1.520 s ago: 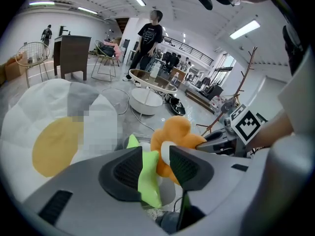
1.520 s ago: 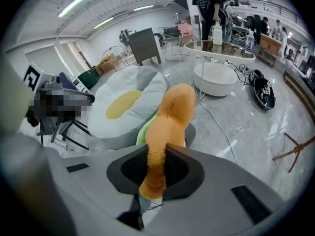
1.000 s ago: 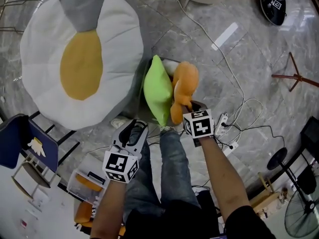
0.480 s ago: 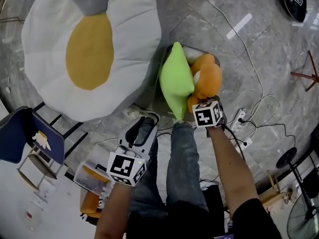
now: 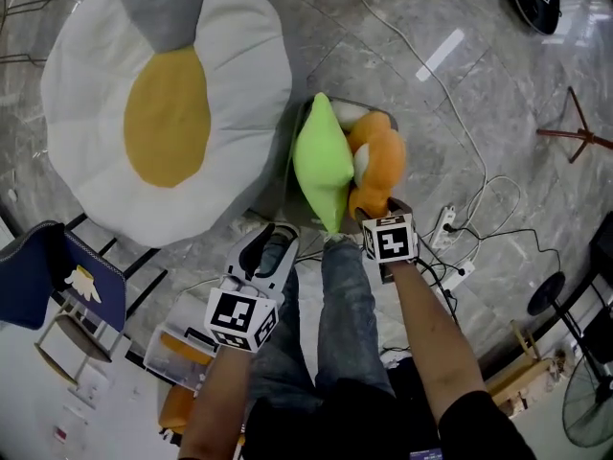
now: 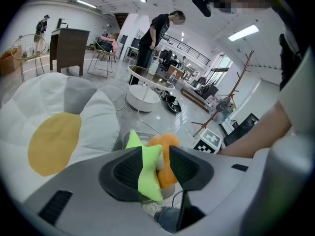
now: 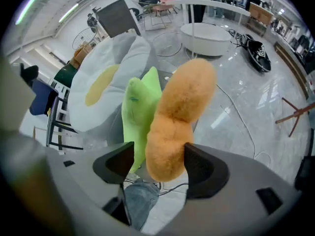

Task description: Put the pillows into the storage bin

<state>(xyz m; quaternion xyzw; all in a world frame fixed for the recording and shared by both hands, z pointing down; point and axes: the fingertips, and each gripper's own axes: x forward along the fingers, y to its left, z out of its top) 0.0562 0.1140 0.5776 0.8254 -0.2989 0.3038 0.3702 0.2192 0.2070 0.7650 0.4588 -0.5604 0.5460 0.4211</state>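
A green pillow (image 5: 321,161) stands on edge in the grey storage bin (image 5: 287,185), which is mostly hidden. An orange plush pillow (image 5: 378,161) leans against its right side. My right gripper (image 5: 378,209) points steeply down at the orange pillow's near end. Its jaws have just been opening. In the right gripper view the orange pillow (image 7: 179,117) sits between the spread jaws of this gripper (image 7: 157,163), with a gap on the left, beside the green pillow (image 7: 140,117). My left gripper (image 5: 271,245) hangs open and empty, short of the bin. In its own view the left gripper (image 6: 156,170) frames the green pillow (image 6: 147,173).
A big fried-egg beanbag (image 5: 163,103) fills the floor left of the bin. Cables and a power strip (image 5: 445,228) lie to the right. A blue chair (image 5: 48,276) and a clear box (image 5: 177,348) stand near left. A wooden stand (image 5: 575,132) is far right.
The right gripper has come down with the orange pillow, which now rests beside the green one at the bin. Its jaws have spread apart. The left gripper has stayed in place.
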